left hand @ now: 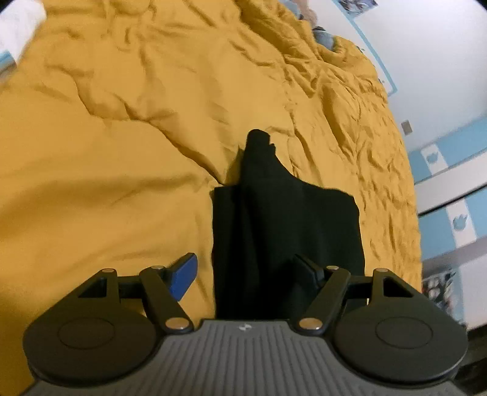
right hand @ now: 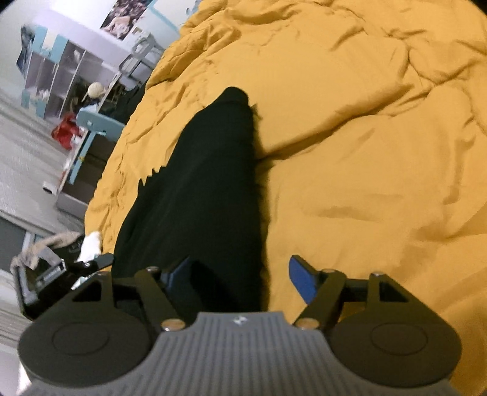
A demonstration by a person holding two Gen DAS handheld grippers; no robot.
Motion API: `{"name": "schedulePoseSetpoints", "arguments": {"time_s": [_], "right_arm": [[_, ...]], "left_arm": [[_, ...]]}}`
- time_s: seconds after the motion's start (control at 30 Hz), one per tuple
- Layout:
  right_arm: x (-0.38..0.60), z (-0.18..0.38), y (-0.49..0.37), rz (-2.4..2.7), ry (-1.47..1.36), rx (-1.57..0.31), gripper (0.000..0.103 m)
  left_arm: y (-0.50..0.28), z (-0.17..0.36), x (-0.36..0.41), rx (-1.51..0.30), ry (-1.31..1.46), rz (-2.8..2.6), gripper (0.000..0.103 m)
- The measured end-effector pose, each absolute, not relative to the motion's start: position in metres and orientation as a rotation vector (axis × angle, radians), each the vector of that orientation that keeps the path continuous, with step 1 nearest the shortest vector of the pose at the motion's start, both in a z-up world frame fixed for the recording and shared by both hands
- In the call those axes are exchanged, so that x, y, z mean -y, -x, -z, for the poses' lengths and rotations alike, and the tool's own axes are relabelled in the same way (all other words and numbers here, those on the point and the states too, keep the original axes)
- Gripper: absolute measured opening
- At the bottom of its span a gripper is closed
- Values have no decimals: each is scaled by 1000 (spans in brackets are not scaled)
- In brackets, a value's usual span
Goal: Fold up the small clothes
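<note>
Now black garment lies folded — bedspread

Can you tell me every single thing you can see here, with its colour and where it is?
garment: one, black, lying in folds on the bed, right in front of both grippers
bedcover: one, mustard yellow, wrinkled, under the garment
poster: one, mixed colours, on the far wall
chair: one, light blue, beside the bed
red thing: one, red, on the floor by the chair, too blurred to name
left gripper: one, black with blue pads, open over the garment's near end
right gripper: one, black with blue pads, open over the garment's near end
</note>
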State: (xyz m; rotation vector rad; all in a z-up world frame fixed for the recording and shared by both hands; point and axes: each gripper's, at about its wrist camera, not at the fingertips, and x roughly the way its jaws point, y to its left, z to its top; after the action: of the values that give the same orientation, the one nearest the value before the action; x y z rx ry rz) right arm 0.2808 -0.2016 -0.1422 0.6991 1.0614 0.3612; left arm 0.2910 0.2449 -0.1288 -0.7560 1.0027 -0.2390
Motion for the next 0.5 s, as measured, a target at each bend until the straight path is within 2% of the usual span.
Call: {"name": "schedulePoseSetpoints", "arguments": {"time_s": [0.23,0.3,0.43,0.5], "right_arm": [[208,155,-314,-370,-797,-1041,67],[211,163,-327,-373,-857,-1047,67],[215,181,-355,-392,-992,-1048,67],[214,190,-366,-399,-1059,-1048,67]], "left_arm": [[-331,161,-250,-983,922,291,83],[-339,166,-250,-980,952,309,72],[-351,173,-246,-983,966,332,60],[-353,175,-244,-982,970,336,45]]}}
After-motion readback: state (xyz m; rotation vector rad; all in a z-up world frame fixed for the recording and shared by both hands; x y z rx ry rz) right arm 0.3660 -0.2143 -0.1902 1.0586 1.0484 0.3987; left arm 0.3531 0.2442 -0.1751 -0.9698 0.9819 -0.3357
